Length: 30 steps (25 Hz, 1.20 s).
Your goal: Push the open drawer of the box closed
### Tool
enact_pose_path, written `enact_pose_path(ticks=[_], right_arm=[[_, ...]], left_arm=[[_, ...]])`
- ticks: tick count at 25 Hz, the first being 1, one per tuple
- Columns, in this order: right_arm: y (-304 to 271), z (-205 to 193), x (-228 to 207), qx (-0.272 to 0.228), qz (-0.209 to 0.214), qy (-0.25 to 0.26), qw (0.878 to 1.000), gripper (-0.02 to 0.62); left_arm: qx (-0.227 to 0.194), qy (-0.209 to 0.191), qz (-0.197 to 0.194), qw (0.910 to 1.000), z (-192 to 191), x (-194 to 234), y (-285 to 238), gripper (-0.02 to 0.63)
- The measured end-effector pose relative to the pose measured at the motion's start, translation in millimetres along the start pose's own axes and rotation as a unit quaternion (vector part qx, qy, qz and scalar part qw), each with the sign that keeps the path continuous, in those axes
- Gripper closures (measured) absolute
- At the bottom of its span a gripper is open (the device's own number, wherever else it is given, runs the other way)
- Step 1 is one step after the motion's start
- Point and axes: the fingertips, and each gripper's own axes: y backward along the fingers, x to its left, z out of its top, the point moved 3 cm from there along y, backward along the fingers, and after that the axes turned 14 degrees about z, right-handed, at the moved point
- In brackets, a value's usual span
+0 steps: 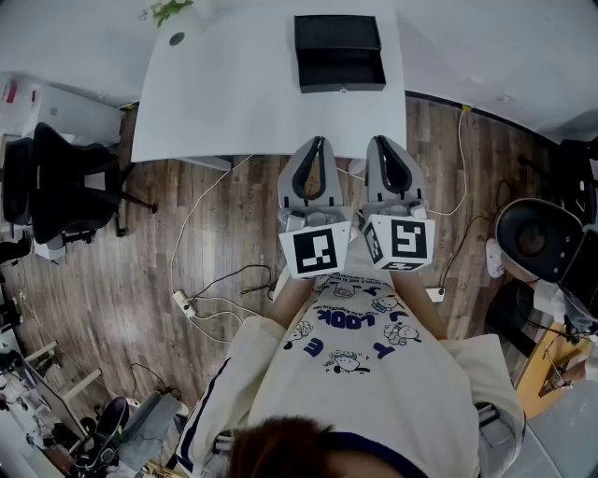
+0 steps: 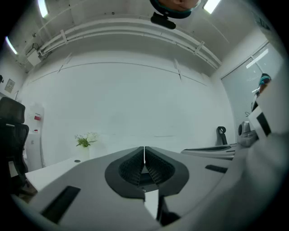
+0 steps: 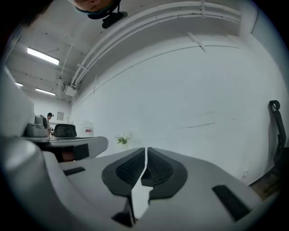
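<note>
A black box (image 1: 337, 32) stands at the far side of the white table (image 1: 234, 103), and its drawer (image 1: 341, 73) is pulled out toward me. Both grippers hang level over the wooden floor, short of the table's near edge. My left gripper (image 1: 318, 142) is shut with nothing between its jaws, and my right gripper (image 1: 383, 141) beside it is shut and empty too. In the left gripper view the left gripper (image 2: 144, 149) shows closed jaws against a white wall. The right gripper view shows the right gripper (image 3: 146, 150) the same way. The box is in neither gripper view.
A small potted plant (image 1: 168, 11) and a dark round spot (image 1: 177, 38) sit at the table's far left corner. A black office chair (image 1: 65, 182) stands left of the table. Cables and a power strip (image 1: 183, 302) lie on the wooden floor. A round black stool (image 1: 539, 239) is at right.
</note>
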Motion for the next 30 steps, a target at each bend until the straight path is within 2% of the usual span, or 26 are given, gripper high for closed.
enact_pose_path(ticks=[16,25,30], right_arm=[[-11,2,-8,0.0,0.018,0.007,1.0,0.557],[-11,-17,-24,0.03,0.027,-0.007,0.999,0.555],[-15,-26,-31,0.042,0.033,-0.023,0.998,0.555]], left_arm=[[0.005,-0.006,0.013,0.9999,-4,-5,-14,0.588],[0.018,-0.004,0.043,0.9989,-20,-10,-19,0.588],[0.03,-0.002,0.046,0.9985,-25,-14,-26,0.588]])
